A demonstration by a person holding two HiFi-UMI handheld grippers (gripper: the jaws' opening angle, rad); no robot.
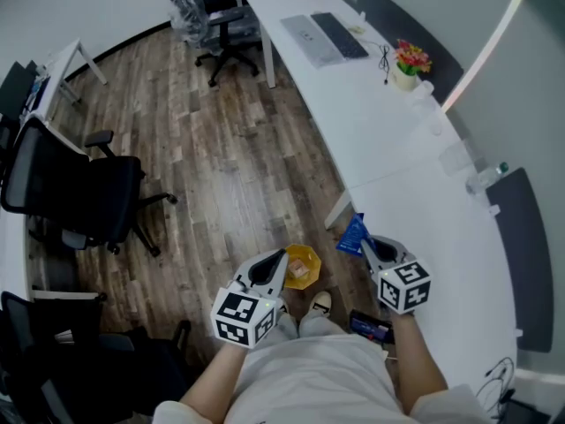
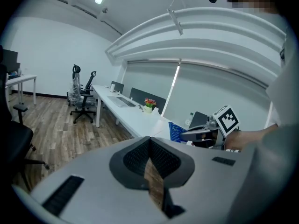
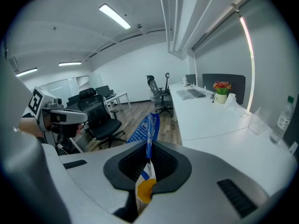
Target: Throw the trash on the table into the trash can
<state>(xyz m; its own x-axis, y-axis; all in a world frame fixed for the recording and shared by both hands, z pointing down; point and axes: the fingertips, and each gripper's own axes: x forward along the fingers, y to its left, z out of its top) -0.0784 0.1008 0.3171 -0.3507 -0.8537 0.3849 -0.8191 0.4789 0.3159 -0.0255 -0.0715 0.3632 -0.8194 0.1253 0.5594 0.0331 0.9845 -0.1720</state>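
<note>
My left gripper [image 1: 282, 257] is shut on a yellow snack packet [image 1: 303, 267], held in the air over the wooden floor. In the left gripper view the jaws [image 2: 150, 139] meet on a thin brownish strip of that packet [image 2: 154, 181]. Over the table's near edge, my right gripper [image 1: 364, 242] is shut on a blue wrapper [image 1: 352, 234]. The right gripper view shows the blue wrapper [image 3: 145, 127] sticking up from the closed jaws [image 3: 148, 144], its white and orange end hanging below. No trash can shows in any view.
A long white curved table [image 1: 415, 175] runs along the right with a keyboard [image 1: 340, 35], a flower pot [image 1: 408, 64] and a water bottle [image 3: 282, 120] on it. Black office chairs [image 1: 79, 193] stand on the wooden floor at the left.
</note>
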